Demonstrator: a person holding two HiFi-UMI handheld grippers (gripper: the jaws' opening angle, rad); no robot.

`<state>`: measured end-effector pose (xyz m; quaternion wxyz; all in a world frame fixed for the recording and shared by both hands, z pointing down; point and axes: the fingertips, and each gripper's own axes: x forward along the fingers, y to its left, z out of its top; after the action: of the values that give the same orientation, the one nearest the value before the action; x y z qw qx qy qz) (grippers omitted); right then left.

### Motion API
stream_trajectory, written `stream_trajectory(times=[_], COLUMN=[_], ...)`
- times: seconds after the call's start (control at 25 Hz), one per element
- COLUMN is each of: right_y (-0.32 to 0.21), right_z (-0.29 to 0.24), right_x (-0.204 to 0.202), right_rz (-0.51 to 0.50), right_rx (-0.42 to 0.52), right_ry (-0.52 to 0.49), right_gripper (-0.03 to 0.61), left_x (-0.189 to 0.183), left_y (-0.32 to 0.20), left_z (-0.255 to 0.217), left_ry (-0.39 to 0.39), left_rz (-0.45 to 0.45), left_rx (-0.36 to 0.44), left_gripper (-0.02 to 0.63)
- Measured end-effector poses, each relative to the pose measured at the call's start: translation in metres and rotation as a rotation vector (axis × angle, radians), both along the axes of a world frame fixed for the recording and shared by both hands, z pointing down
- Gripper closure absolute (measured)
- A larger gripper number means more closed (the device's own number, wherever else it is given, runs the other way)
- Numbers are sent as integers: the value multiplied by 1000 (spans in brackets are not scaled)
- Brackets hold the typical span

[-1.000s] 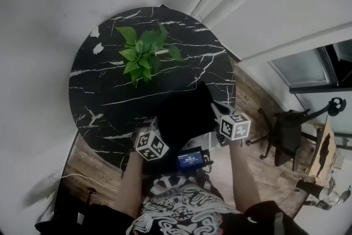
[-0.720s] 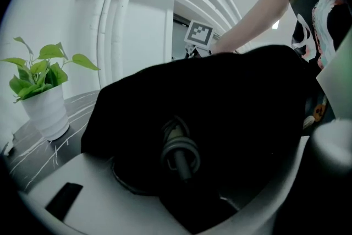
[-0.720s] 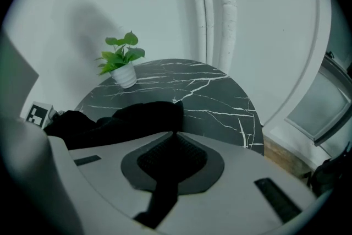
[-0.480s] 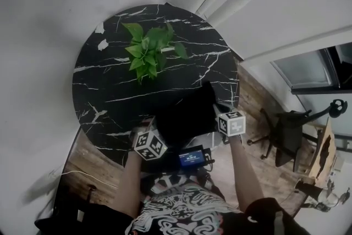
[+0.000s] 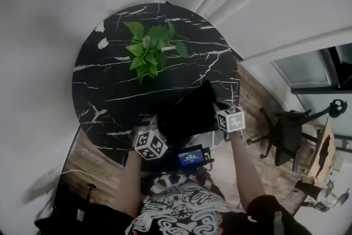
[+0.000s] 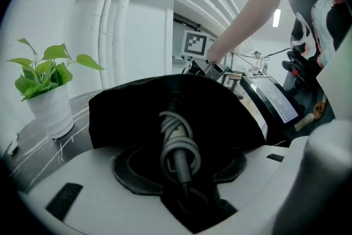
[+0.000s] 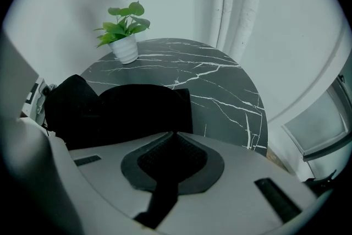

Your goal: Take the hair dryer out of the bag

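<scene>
Black bag point(image 6: 132, 110) around hair dryer point(image 6: 177, 147)

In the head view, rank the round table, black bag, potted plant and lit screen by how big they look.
round table
black bag
potted plant, nearly matching the black bag, so that order is unsure
lit screen

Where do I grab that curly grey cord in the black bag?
Probably pinch the coiled grey cord across its bunched loops, coming straight in through the black bag's open mouth: the bundle lies lengthwise, pointing out of that opening.
</scene>
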<state>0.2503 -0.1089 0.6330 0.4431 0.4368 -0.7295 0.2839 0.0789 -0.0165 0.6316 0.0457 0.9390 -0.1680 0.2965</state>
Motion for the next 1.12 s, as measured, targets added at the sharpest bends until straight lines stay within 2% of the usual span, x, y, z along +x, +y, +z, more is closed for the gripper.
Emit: stream_trajectory(times=[0.36,1.12], right_y=[-1,-2], right_z=[17,26], right_x=[-1,-2], right_rz=[-29,-91], right_rx=[-92,-140], right_ry=[-16,141], right_gripper=[552,552], left_x=[0,-8], left_y=[0,3], left_z=[0,0], left_ry=[-5,-10], left_rz=[1,-29], left_rx=[5,27], left_gripper=[399,399])
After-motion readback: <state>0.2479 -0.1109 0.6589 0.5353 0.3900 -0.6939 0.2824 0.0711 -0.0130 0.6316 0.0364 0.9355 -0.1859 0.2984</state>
